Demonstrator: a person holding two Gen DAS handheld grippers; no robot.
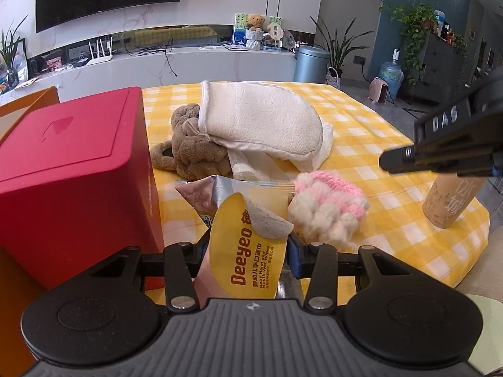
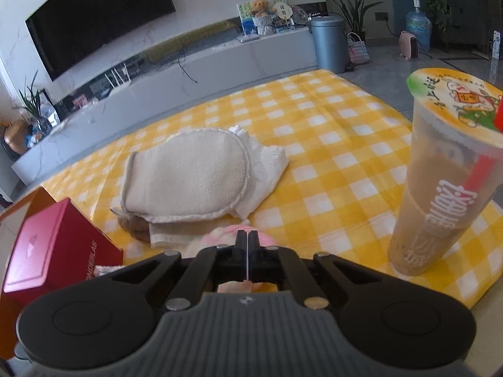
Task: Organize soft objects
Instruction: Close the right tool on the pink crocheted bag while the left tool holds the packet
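My left gripper point(image 1: 248, 251) is shut on a yellow and silver Deeyeo wet wipes pack point(image 1: 248, 238) and holds it above the yellow checked cloth point(image 1: 361, 125). Beyond it lie a pink and white knitted item point(image 1: 327, 207), a brown plush toy point(image 1: 195, 150), a cream bath mitt point(image 1: 261, 122) and a white cloth point(image 2: 264, 169) under the mitt. My right gripper point(image 2: 248, 245) is shut and empty, just above the knitted item point(image 2: 220, 235). It shows in the left wrist view point(image 1: 440, 144) at the right. The mitt point(image 2: 185, 176) covers most of the plush toy point(image 2: 135, 224).
A red box point(image 1: 72, 169) stands at the left, close to the wipes pack; it also shows in the right wrist view point(image 2: 53, 248). A sealed milk tea cup point(image 2: 440, 182) stands at the right near the cloth's edge, seen too in the left wrist view point(image 1: 449, 201).
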